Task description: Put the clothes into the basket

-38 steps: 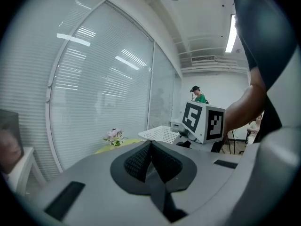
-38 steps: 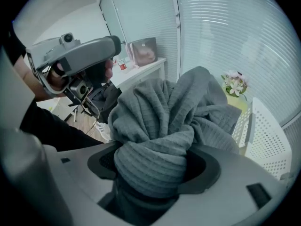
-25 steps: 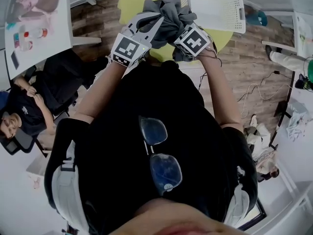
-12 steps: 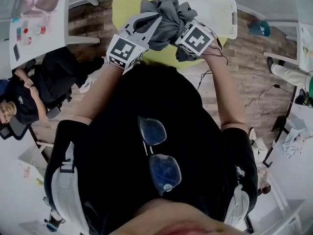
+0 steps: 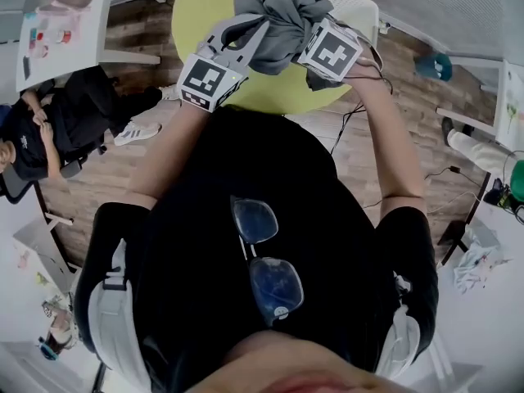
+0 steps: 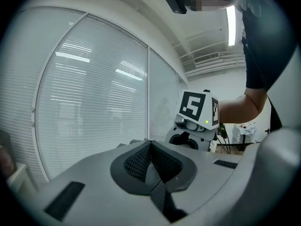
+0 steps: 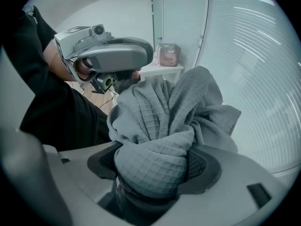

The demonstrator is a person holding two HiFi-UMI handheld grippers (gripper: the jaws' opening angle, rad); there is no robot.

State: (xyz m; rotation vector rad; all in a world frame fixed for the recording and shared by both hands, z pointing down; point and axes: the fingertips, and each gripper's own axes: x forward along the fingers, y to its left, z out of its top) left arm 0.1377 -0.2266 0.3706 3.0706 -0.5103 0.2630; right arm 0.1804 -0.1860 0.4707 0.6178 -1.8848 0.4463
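A bunched grey waffle-weave cloth [image 5: 278, 23] is held up in front of me, over the yellow-green round table [image 5: 205, 6]. My right gripper [image 7: 155, 166] is shut on a thick wad of that cloth [image 7: 164, 121], which bulges out between the pads. In the head view its marker cube shows and the cloth hides its jaws. My left gripper [image 6: 151, 168] is shut, pads together and nothing between them; in the head view the left gripper [image 5: 255, 33] lies against the cloth's left side. The white slatted basket [image 5: 360, 11] stands on the table just behind the cloth, mostly hidden.
A person in dark clothes [image 5: 49, 129] sits at the left by a white table [image 5: 61, 23]. Cables [image 5: 354, 125] trail over the wooden floor to the right. A teal object [image 5: 431, 64] sits on the floor at the far right. Window blinds [image 6: 89, 112] fill the background.
Both grippers have moved with the cloth farther away from my body, towards the basket. The cloth now covers most of the basket. The room has shifted in the head view.
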